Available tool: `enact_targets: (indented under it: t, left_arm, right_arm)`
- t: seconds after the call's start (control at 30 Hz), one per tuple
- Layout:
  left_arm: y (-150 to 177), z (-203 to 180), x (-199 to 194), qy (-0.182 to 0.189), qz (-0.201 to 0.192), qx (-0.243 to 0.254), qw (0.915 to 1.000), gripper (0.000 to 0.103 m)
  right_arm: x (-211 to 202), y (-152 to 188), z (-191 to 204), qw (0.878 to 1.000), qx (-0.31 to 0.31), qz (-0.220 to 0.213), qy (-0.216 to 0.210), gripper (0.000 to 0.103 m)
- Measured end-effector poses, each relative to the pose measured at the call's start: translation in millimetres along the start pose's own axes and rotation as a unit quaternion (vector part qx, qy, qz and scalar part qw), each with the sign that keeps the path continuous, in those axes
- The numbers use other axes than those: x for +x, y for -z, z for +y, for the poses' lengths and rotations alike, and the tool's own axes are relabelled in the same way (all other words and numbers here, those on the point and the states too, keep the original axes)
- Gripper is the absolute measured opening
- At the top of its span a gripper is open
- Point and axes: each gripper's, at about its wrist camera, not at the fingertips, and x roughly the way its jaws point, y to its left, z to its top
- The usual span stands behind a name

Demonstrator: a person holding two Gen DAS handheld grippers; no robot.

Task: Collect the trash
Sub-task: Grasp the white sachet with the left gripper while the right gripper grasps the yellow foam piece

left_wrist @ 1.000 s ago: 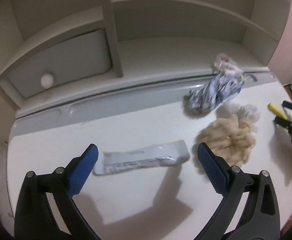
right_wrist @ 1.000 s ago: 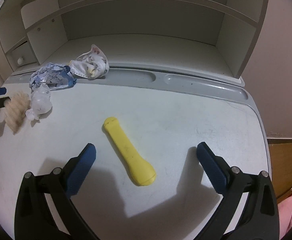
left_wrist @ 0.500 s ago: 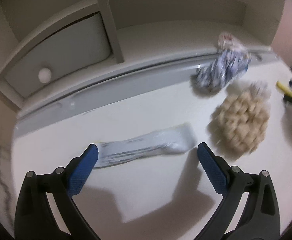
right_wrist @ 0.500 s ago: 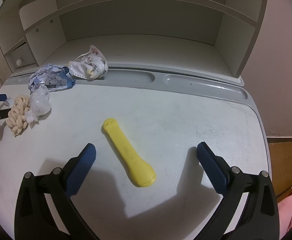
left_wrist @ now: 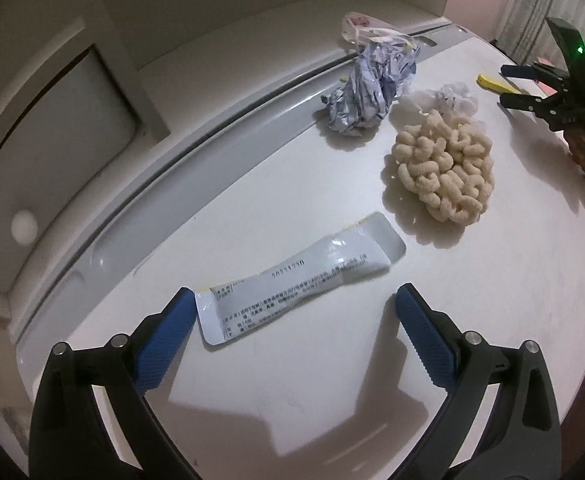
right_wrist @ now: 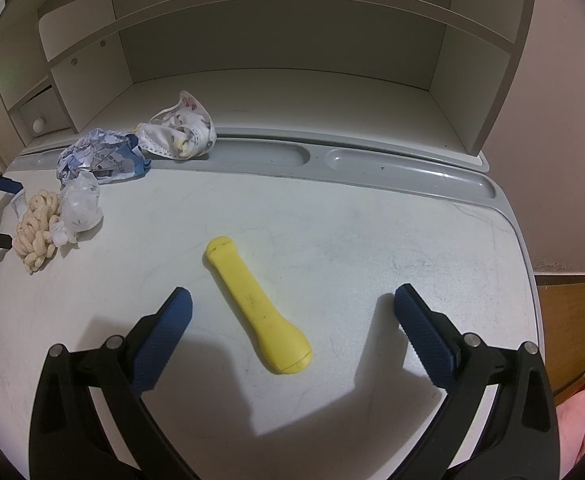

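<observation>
A flat white sachet wrapper (left_wrist: 298,286) lies on the white desk, its near end between the blue pads of my open left gripper (left_wrist: 294,334). Beyond it sit a bag of pale puffed snacks (left_wrist: 442,168), a crumpled blue-white paper (left_wrist: 372,90) and a crumpled face mask (left_wrist: 358,28). In the right wrist view a yellow handle-shaped object (right_wrist: 256,304) lies between the pads of my open right gripper (right_wrist: 292,332). The snack bag (right_wrist: 38,230), a clear plastic wad (right_wrist: 79,204), the crumpled paper (right_wrist: 100,158) and the mask (right_wrist: 182,130) sit at the far left.
A grey pen groove (right_wrist: 332,160) runs along the desk's back, under a white shelf unit (right_wrist: 284,32) with a small knobbed drawer (right_wrist: 38,122). The desk's right edge (right_wrist: 526,248) drops toward a wooden floor. The other gripper (left_wrist: 552,92) shows at the left wrist view's far right.
My left gripper has moved forward and tilted, so the sachet's near end now lies between its pads. The right gripper has barely moved over the yellow object.
</observation>
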Motion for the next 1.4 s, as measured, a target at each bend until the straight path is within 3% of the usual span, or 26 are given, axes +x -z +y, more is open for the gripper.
enact_targets:
  t: [0.13, 0.23, 0.27, 0.37, 0.43, 0.47, 0.63, 0.8, 0.83, 0.87, 0.9, 0.97, 1.23, 1.33, 1.4]
  left_arm:
    - [-14.7, -15.8, 0.1, -0.072, 0.001, 0.064, 0.9954, 0.097]
    - [-22.5, -22.2, 1.8, -0.074, 0.01, 0.114, 0.9906, 0.097]
    - [-24.5, -18.1, 2.9, -0.066, 0.018, 0.108, 0.9918, 0.097]
    - [-26.7, 11.8, 7.6, -0.037, 0.033, 0.02, 0.9986, 0.097]
    - [-17.0, 34.0, 7.3, -0.014, 0.028, -0.051, 0.9982, 0.098]
    - [-12.9, 36.1, 5.5, -0.022, 0.021, -0.062, 0.9976, 0.098]
    - [2.8, 23.6, -2.6, -0.019, 0.004, -0.06, 0.998, 0.098]
    - [-6.0, -8.4, 0.2, -0.01, -0.002, -0.041, 0.9991, 0.095]
    - [-4.5, -14.2, -3.6, -0.009, -0.004, -0.041, 0.9991, 0.092]
    - [-5.0, -19.7, -8.6, -0.007, -0.019, -0.037, 0.9991, 0.071]
    - [-10.6, -31.0, -8.6, -0.006, -0.033, -0.038, 0.9987, 0.04]
    - [-5.8, -33.1, -13.2, 0.008, -0.049, -0.068, 0.9965, 0.038]
    - [32.2, -54.8, -33.4, -0.004, -0.072, -0.112, 0.9911, 0.037]
    - [38.6, -60.0, -39.0, -0.005, -0.049, -0.097, 0.994, 0.063]
    - [37.7, -63.9, -35.7, -0.024, -0.031, -0.078, 0.9961, 0.069]
  right_arm:
    - [0.0, 0.1, -0.1, 1.0, 0.0, 0.0, 0.0, 0.098]
    - [0.0, 0.1, 0.0, 1.0, 0.0, 0.0, 0.0, 0.098]
    - [0.0, 0.2, -0.1, 1.0, 0.0, -0.001, 0.0, 0.098]
    - [0.1, 0.3, 0.1, 1.0, 0.0, -0.001, 0.0, 0.098]
    - [0.0, 0.3, -0.1, 1.0, 0.0, -0.001, 0.001, 0.098]
    - [0.0, 0.3, -0.1, 1.0, 0.0, -0.001, 0.001, 0.098]
    - [-0.3, 0.3, 0.0, 1.0, 0.0, -0.001, 0.001, 0.098]
    - [-0.3, 0.4, 0.2, 1.0, 0.0, -0.002, 0.001, 0.098]
    - [-0.3, 0.4, 0.2, 1.0, 0.0, -0.002, 0.001, 0.098]
    - [-0.3, 0.4, 0.2, 1.0, 0.0, -0.002, 0.002, 0.098]
    - [-0.3, 0.4, 0.2, 1.0, 0.0, -0.002, 0.002, 0.098]
    - [-0.3, 0.7, 0.2, 1.0, 0.0, -0.002, 0.002, 0.098]
    - [-2.2, 2.0, 7.0, 1.0, -0.016, -0.002, -0.005, 0.098]
    - [-2.4, 2.1, 8.1, 1.0, -0.016, -0.002, -0.005, 0.098]
    - [-2.4, 2.3, 7.6, 1.0, -0.016, -0.002, -0.005, 0.098]
